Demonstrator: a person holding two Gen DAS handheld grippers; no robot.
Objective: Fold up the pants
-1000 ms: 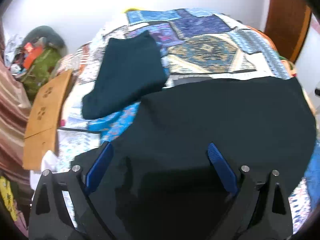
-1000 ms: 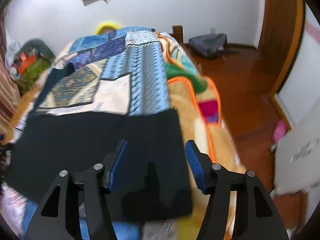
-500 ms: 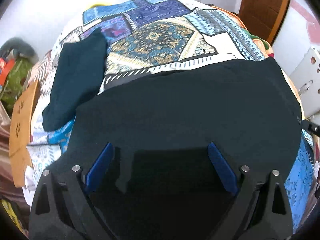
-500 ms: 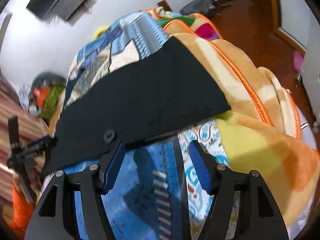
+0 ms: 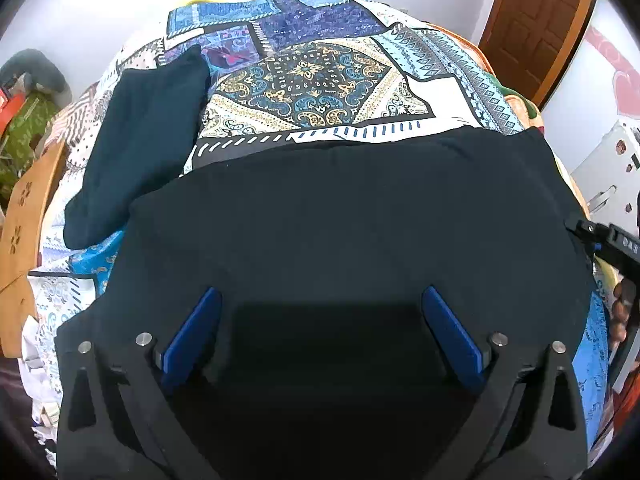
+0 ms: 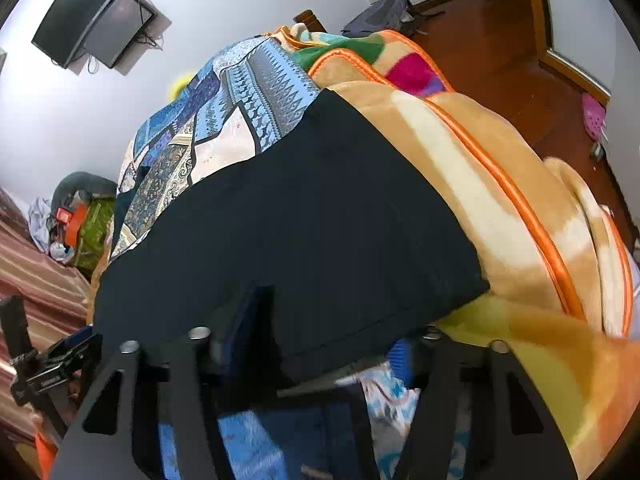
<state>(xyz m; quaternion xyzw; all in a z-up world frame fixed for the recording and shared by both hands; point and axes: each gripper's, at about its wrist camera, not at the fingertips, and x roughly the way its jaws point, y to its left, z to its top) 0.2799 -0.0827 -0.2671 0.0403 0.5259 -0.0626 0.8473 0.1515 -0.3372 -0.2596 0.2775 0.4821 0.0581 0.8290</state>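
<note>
The right gripper point(image 6: 316, 344) fingers have just been closing around the black pants point(image 6: 304, 216) edge (left gripper point(image 5: 320, 332) wide open, empty), so the cloth might slip out.

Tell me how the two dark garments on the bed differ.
The black pants are wide and spread flat at the near edge; the folded garment is narrower, a compact bundle further back. The pants look black, the folded garment dark teal. Both lie on the patterned bedspread.
</note>
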